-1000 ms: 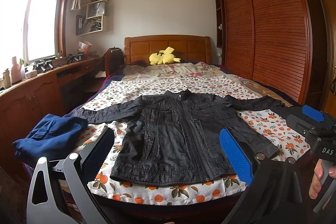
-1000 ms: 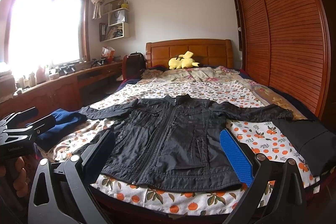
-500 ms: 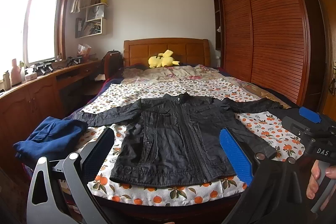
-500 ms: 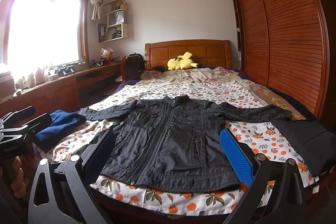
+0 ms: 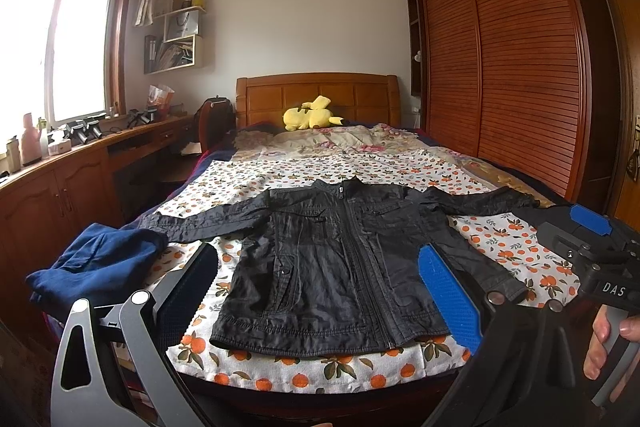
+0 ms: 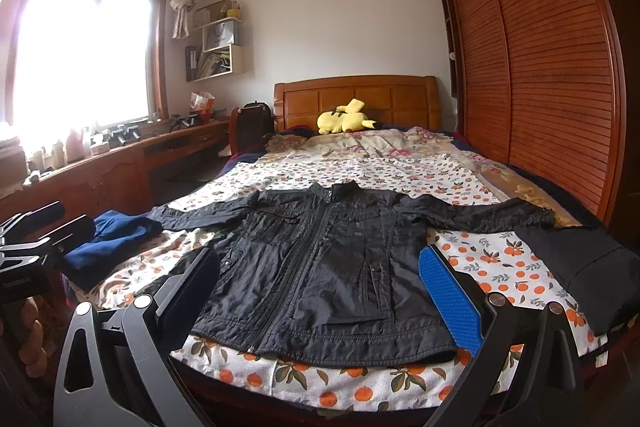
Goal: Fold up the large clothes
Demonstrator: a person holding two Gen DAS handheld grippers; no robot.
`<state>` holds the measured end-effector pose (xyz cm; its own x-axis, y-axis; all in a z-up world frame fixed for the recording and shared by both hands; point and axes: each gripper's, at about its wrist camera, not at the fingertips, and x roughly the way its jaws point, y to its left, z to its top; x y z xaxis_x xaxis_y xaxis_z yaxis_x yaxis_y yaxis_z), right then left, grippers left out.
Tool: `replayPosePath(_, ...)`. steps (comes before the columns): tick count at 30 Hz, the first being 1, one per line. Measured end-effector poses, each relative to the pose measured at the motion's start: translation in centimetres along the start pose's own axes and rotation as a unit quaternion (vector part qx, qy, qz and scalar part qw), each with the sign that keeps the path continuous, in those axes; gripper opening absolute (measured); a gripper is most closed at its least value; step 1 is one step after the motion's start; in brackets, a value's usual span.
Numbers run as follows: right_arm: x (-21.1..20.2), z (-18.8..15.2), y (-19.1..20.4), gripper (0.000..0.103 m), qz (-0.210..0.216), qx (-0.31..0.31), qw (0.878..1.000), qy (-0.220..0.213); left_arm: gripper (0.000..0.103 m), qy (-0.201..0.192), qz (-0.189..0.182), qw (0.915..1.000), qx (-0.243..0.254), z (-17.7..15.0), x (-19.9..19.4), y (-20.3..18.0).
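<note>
Jacket: flat on bed, collar at 12 o'clock, hem nearest.
Left gripper: jaws apart, empty.
Right gripper: likewise; probably equally near.

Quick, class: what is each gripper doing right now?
Left gripper: open, holding nothing, short of the jacket.
Right gripper: open, holding nothing.

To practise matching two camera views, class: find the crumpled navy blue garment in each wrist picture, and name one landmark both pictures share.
Left wrist view: the navy blue garment lies at lower left, on the bed's near-left corner beside the black jacket's sleeve.
Right wrist view: the same garment sits at left, mid-height.
Shared landmark: the yellow plush toy by the headboard.
</note>
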<state>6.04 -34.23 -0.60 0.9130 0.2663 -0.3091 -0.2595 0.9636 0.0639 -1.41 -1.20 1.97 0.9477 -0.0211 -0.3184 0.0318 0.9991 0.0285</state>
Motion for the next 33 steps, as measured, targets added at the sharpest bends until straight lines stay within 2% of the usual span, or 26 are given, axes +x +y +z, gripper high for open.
replayPosePath(24, -0.1, 0.2, -0.3, 0.096, -0.003, 0.0, 1.0, -0.002, 0.101, -0.001, 0.001, 1.0, 0.001, 0.1, -0.1, 0.1)
replayPosePath(33, 3.1, -1.1, 0.5, 0.096, 0.027, -0.007, 0.999, 0.023, 0.101, 0.039, 0.002, 0.9992, -0.001, -2.0, 3.9, 1.8)
